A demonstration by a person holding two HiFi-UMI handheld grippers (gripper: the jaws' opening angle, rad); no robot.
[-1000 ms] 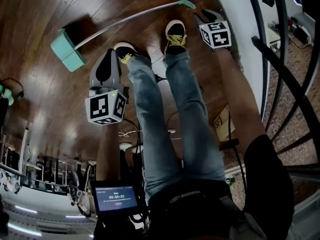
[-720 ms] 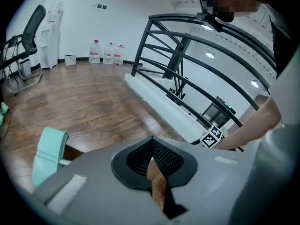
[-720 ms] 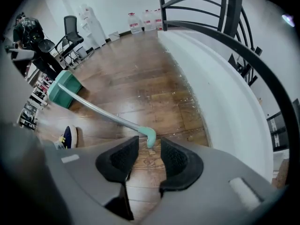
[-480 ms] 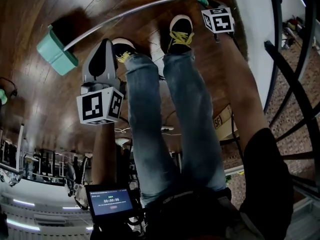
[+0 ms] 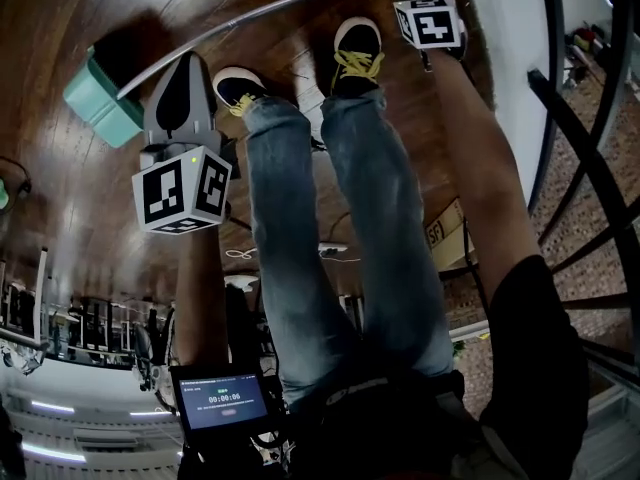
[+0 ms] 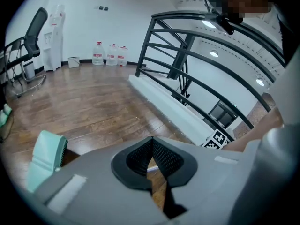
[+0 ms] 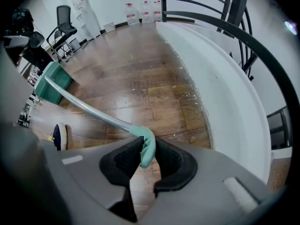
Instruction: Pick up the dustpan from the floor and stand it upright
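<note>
1. The dustpan (image 7: 97, 111) lay flat on the wood floor (image 5: 90, 198) in front of the person's shoes (image 5: 352, 53). Its teal pan (image 5: 97, 100) was off to the left. The long thin metal handle ran to the right and ended in a teal grip (image 7: 148, 144), close to the white kerb (image 7: 220, 93).
2. The right tool (image 7: 144, 154) pointed steeply down w/ the grip between its jaws. The jaws had just been closing, and both pads looked to be pressing on the grip, so it was pinched. It only had the hooked tip though, so not much bite.
3. The left tool (image 6: 151, 146) had its jaws pressed together w/ nothing in them. It hung above the handle nearer the pan end, and afaict it wasn't touching anything.
4. Handling, imo: the whole thing looked light, just a plastic pan on a thin tube. It also looked stiff, so no flop. The pan was prob the heavier end, so lifting by the grip should've let the pan stay low and pivot on the floor. That's what you'd want for standing it up.
5. Where to grab: the grip was the obvious spot bc it's fatter than the tube and plastic rather than bare metal. The tube looked smooth and round, so a pinch there would likely slide or let it spin.
6. Watch-out: the handle was a long lever and the pinch sat right at the end. The pan could've swung or twisted in the pads on the way up. A steadying touch lower on the handle from the left tool would've helped, but it'd have to open first.
</note>
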